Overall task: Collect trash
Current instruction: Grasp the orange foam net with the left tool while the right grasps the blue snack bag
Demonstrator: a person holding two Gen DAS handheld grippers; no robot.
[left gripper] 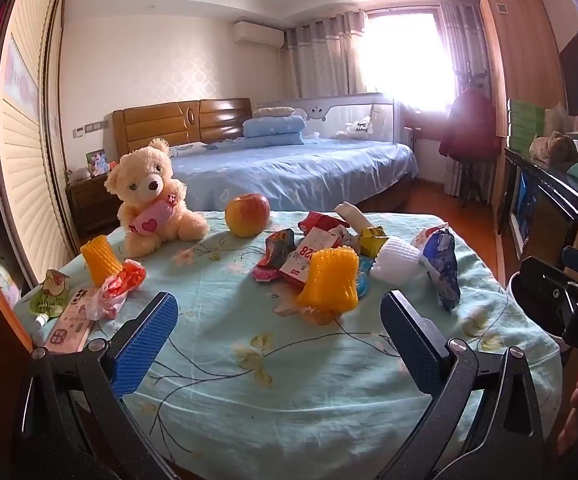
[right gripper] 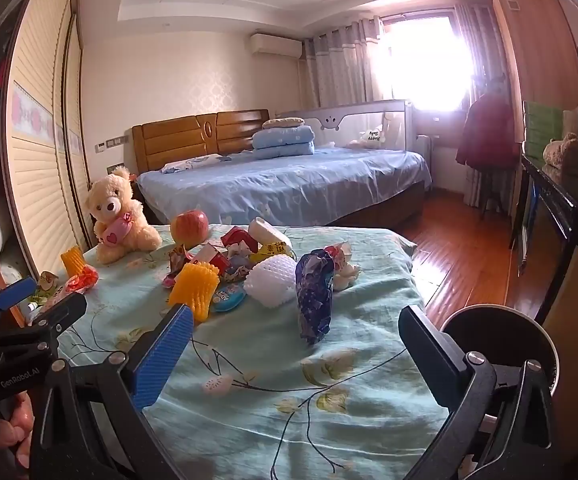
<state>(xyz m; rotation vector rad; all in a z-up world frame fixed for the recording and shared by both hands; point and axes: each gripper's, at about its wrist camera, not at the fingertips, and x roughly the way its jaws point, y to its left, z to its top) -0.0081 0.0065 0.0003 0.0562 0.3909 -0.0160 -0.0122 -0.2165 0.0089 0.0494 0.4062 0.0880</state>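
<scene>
Both the left claw [left gripper: 279, 312] and right claw [right gripper: 295, 334] gaped wide, holding nothing. Wrappers [left gripper: 309, 246] crowded mid-tabletop [left gripper: 249, 380]; a sloppy grab risked dragging neighbours, or rolling the apple [left gripper: 247, 215] off the far edge.

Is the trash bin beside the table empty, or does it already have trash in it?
Cannot tell. Only the trash bin rim and a dark interior show at the table's right edge in the right wrist view; no contents are visible.
</scene>
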